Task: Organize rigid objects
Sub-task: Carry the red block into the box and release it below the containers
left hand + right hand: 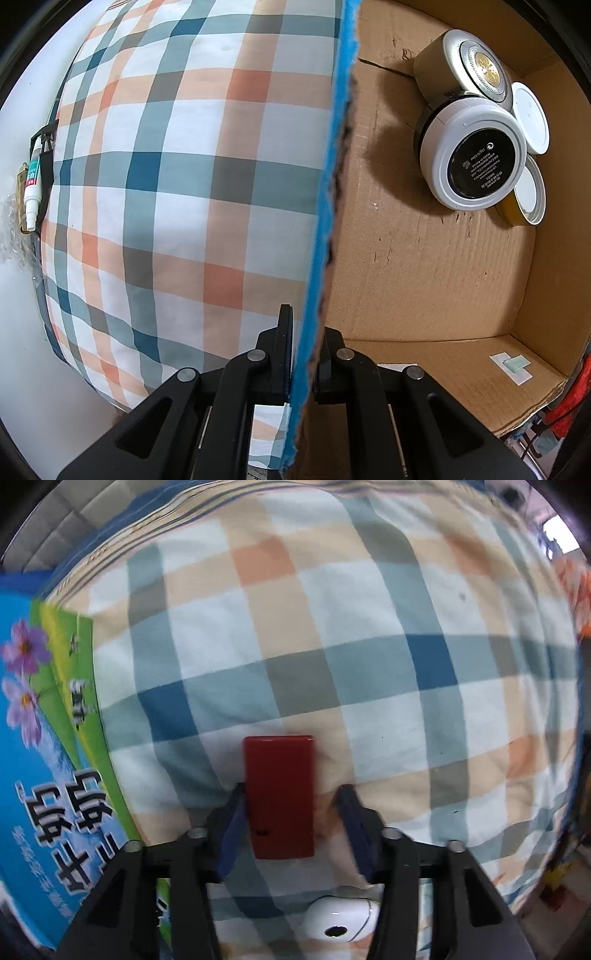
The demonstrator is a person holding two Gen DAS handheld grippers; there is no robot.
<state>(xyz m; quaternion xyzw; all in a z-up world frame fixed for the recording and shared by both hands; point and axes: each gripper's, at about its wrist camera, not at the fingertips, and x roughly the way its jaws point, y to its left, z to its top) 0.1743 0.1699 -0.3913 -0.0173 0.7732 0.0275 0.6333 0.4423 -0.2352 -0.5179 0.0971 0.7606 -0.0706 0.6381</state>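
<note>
My left gripper (306, 325) is shut on the blue-edged wall (332, 184) of a cardboard box (424, 277), one finger outside and one inside. Inside the box lie a white jar with a black label (476, 158), a silver round device (476, 66), a white lid (530, 118) and a gold tin (524, 195). In the right wrist view my right gripper (291, 794) points down over a red rectangular case (280, 797) lying on the plaid bedding (369, 646). The case sits between the fingers; the left pad presses its side, and the blurred right finger stands close by its other side.
A white spray bottle (32, 181) lies at the bedding's far left edge. The box's blue printed outside (44, 775) stands left of the right gripper. A white rounded object with a dark hole (341, 919) lies under the right gripper's body.
</note>
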